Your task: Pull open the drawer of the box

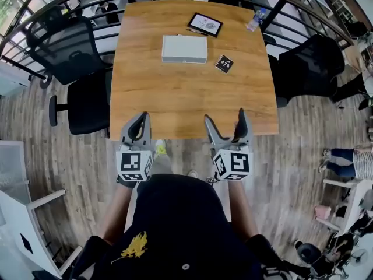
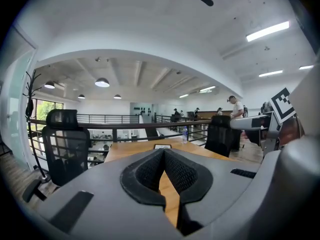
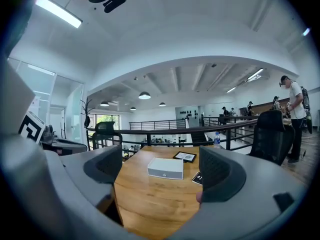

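Observation:
The white box [image 1: 184,49] lies flat at the far middle of the wooden table [image 1: 175,104]; its drawer front is closed. In the right gripper view the box [image 3: 165,168] sits straight ahead between the jaws, well beyond them. Both grippers hover at the table's near edge, far short of the box. My left gripper [image 1: 141,119] is shut, its pads meeting at the tips [image 2: 164,154] with nothing held; they hide the box from that view. My right gripper [image 1: 225,119] is open and empty [image 3: 162,170].
Behind the box are a dark tablet [image 1: 204,24] and a water bottle [image 1: 254,20]; a black marker card [image 1: 224,63] lies to its right. Black office chairs [image 1: 67,48] stand left of the table, another chair [image 1: 309,63] right. A railing runs behind.

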